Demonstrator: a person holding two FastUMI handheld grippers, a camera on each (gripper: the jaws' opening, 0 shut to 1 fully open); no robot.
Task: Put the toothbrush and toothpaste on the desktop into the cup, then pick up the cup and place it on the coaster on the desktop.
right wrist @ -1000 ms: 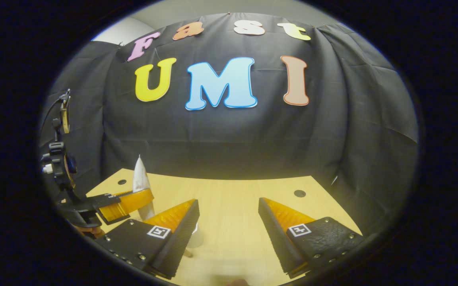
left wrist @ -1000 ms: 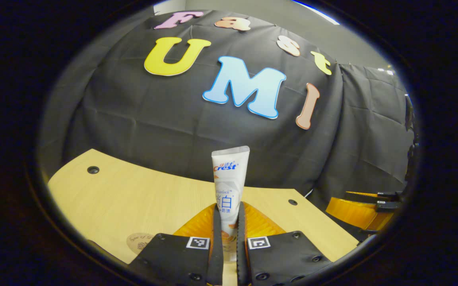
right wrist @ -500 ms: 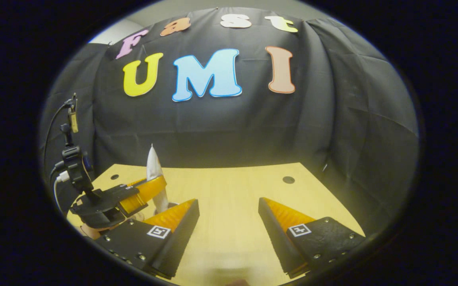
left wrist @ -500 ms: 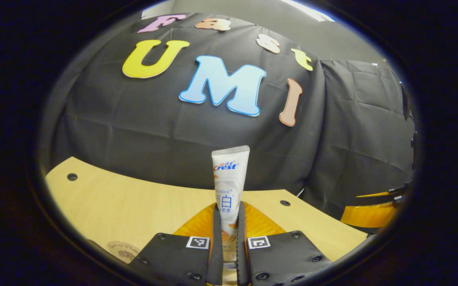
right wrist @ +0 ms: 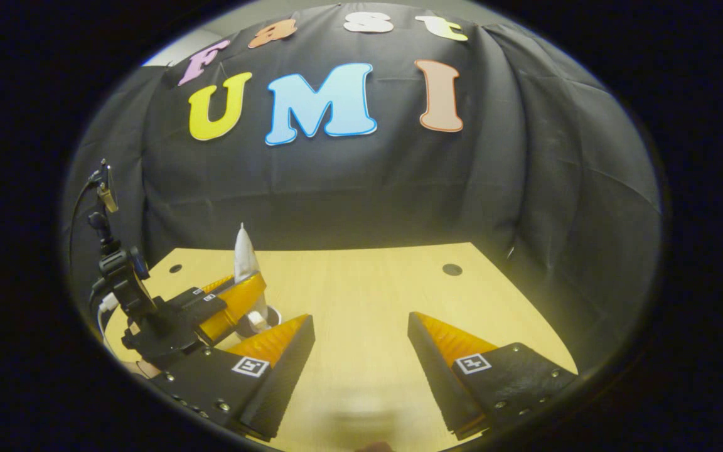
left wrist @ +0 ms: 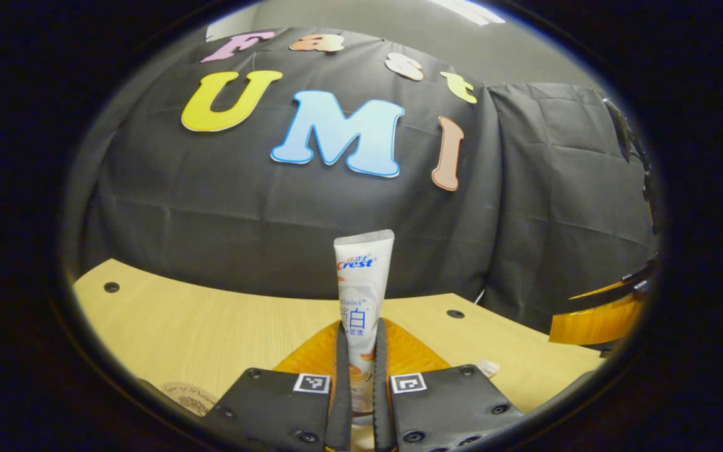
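Above the pale wooden tabletop (left wrist: 211,320), our left claw (left wrist: 358,376) grips the toothpaste (left wrist: 361,295) upright at mid-body; we judge it light, soft and squeezable. Our right claw (right wrist: 361,358) gapes empty.

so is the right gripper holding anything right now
No, in the right gripper view the right gripper stands open with only bare desktop between its fingers.

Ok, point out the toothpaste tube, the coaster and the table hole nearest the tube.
toothpaste tube (left wrist: 362,276), left gripper view, upper printed body.
coaster (left wrist: 187,395), left gripper view, patterned top face.
table hole (left wrist: 455,313), left gripper view, its dark centre.
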